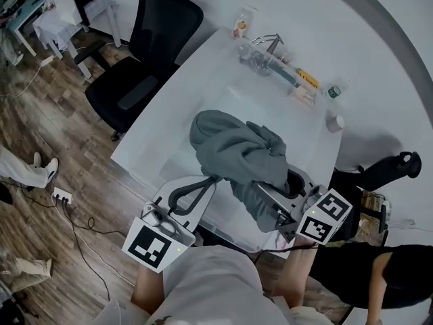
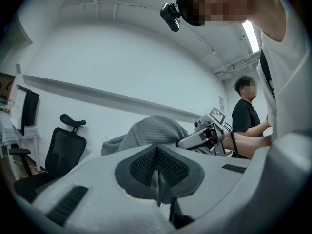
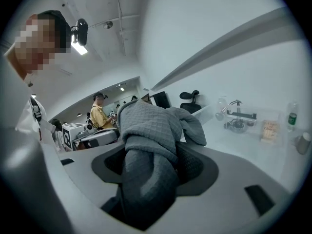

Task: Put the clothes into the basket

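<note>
A grey quilted garment [image 1: 233,147] lies bunched on the near part of the white table [image 1: 203,90]. My right gripper [image 1: 265,198] is shut on its near right side, and a thick fold of cloth [image 3: 146,174] fills the space between the jaws in the right gripper view. My left gripper [image 1: 213,180] sits just left of the garment, pointing at it, jaws shut with nothing in them. From the left gripper view [image 2: 158,182] the garment [image 2: 151,130] rises beyond the jaws, with the right gripper [image 2: 204,134] beside it. No basket is in view.
A black office chair [image 1: 145,53] stands at the table's far left. At the far end are a clear tray of tools [image 1: 270,58], a jar [image 1: 242,24], a small bottle [image 1: 334,91] and a cup [image 1: 335,122]. A person in black [image 1: 379,269] sits at the right.
</note>
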A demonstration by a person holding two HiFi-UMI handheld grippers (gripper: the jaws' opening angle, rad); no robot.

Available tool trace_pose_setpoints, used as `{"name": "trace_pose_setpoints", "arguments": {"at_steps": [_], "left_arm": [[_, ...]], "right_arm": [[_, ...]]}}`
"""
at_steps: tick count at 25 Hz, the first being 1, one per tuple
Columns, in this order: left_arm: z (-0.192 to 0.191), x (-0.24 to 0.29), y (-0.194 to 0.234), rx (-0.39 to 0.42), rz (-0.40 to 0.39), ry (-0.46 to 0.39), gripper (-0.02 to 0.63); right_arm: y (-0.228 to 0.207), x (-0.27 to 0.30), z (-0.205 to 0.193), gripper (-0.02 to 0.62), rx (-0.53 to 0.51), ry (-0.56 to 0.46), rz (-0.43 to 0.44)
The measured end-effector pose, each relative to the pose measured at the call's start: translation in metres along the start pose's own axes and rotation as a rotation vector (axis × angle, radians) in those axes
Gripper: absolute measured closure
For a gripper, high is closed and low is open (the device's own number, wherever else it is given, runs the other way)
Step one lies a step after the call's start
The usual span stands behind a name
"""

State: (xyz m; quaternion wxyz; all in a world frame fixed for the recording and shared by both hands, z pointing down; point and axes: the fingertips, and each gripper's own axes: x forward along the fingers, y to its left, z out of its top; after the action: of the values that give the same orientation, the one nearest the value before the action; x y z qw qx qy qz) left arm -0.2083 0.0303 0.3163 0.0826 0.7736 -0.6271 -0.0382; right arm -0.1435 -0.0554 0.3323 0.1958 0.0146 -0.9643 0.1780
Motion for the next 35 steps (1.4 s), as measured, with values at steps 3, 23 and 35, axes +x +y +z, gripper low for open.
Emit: {"name": "trace_pose_setpoints", "arguments": {"at_steps": [3, 23, 35], "left_arm": [[-0.004, -0.009, 0.008, -0.008, 0.042, 0.007, 0.6], [-0.037, -0.042, 0.03, -0.046, 0.184, 0.066, 0.6], [-0.051, -0.044, 0.028, -0.053, 0.197, 0.096, 0.6]], "right_arm": [[0.004, 0.021, -0.013, 0.333, 0.006, 0.039, 0.052], [-0.002, 0.1, -0.102, 0.327, -0.05, 0.347, 0.086], [-0.011, 0.119, -0.161, 0.324, -0.086, 0.523, 0.068]]}}
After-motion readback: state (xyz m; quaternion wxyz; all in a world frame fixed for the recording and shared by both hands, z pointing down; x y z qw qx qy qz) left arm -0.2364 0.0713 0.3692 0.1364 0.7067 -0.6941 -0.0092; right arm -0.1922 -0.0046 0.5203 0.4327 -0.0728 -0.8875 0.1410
